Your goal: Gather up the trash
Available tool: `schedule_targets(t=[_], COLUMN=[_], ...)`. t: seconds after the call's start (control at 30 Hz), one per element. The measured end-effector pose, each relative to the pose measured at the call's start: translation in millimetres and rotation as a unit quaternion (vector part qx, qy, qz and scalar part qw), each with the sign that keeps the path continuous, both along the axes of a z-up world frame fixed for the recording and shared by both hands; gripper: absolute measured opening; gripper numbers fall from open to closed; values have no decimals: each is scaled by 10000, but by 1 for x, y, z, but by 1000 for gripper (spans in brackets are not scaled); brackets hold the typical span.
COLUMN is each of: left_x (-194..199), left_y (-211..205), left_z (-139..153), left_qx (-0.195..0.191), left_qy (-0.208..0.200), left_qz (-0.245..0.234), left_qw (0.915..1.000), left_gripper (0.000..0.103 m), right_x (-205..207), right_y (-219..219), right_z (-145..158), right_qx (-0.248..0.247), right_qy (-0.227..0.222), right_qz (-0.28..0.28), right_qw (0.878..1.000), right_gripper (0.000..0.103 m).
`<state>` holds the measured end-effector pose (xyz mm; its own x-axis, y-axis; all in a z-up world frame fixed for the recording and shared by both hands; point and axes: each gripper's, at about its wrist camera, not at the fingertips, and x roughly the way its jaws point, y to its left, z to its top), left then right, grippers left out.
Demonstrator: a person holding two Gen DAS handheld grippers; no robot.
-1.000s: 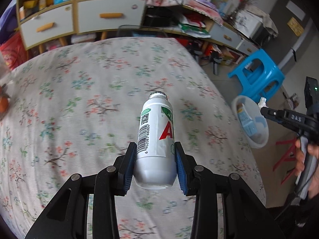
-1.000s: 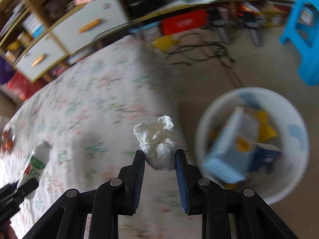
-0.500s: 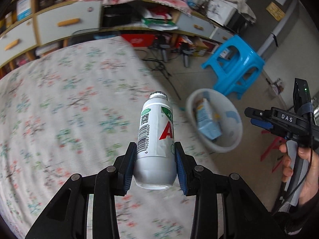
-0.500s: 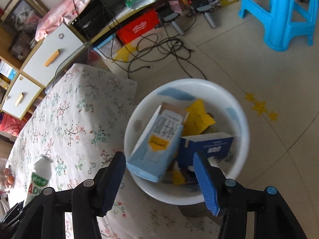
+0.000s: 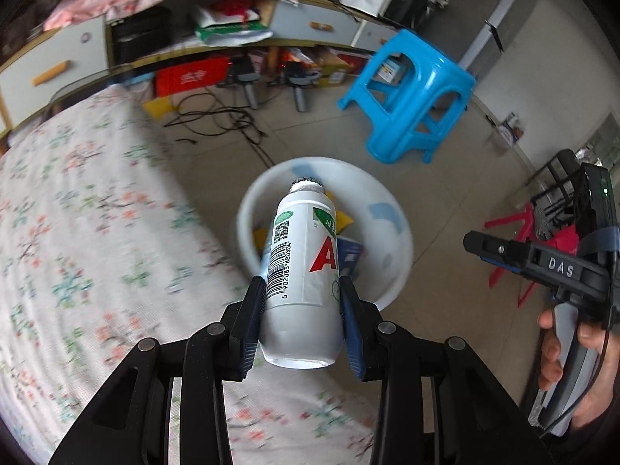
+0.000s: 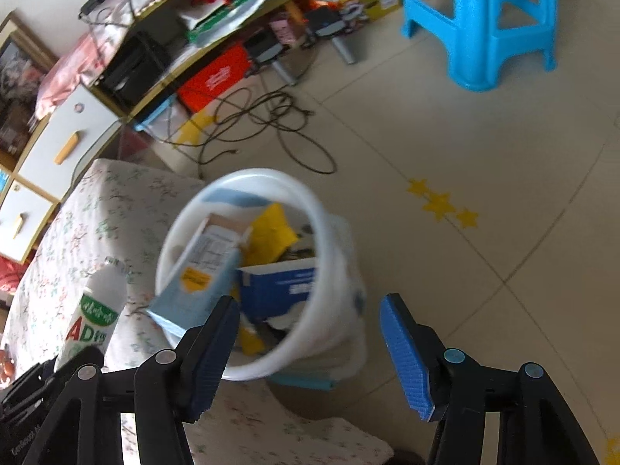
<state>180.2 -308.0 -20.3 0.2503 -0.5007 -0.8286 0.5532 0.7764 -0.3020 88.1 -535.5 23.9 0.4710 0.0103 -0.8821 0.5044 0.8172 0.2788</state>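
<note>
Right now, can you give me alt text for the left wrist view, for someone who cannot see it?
The left claw grips a white plastic drink bottle by its lower body, cap pointing toward a white trash bin on the floor beside a floral-covered table. The right claw shows at right; a blue stool stands beyond.

A counter draped in a white floral-print cloth (image 5: 77, 232) fills the left of the view. Beside its edge, on the beige tiled floor (image 6: 503, 155), stands a white round plastic bin (image 6: 333, 255) — boxes and yellow scraps inside. Farther off on the floor: a bright blue plastic stool (image 5: 414, 93), tangled black cables (image 6: 271, 116) and yellow star stickers (image 6: 440, 203).
</note>
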Motion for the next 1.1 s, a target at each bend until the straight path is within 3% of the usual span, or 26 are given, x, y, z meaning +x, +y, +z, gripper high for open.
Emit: schedule_targets(t=[0.23, 0.3, 0.37, 0.57, 0.77, 0.9, 1.1], left_x=[7, 14, 18, 14, 0, -17, -46], left_y=[-38, -40, -35, -12, 36, 71, 124], left_z=[8, 9, 11, 10, 13, 21, 38], left_qx=[-138, -19, -62, 311, 516, 619, 703], left_qy=[-390, -426, -435, -464, -516, -653, -768], left_qz=[-192, -1, 222, 361, 721, 982, 1280], left_qw=[9990, 9991, 9988, 9978, 9947, 9911, 9863], left_gripper=[43, 73, 81, 82, 90, 101, 102], right_x=[-15, -17, -17, -16, -13, -16, -21], right_y=[-17, -19, -20, -18, -5, 8, 53], right_z=[-2, 0, 1, 3, 7, 13, 30], right_qx=[46, 70, 97, 117, 60, -123, -633], right_qy=[3, -35, -69, -139, -174, -207, -181], right_qz=[-121, -140, -156, -148, -36, 67, 312], right_qw=[9999, 9999, 9998, 9997, 9998, 9997, 9973], right_gripper=[66, 66, 66, 69, 70, 73, 84])
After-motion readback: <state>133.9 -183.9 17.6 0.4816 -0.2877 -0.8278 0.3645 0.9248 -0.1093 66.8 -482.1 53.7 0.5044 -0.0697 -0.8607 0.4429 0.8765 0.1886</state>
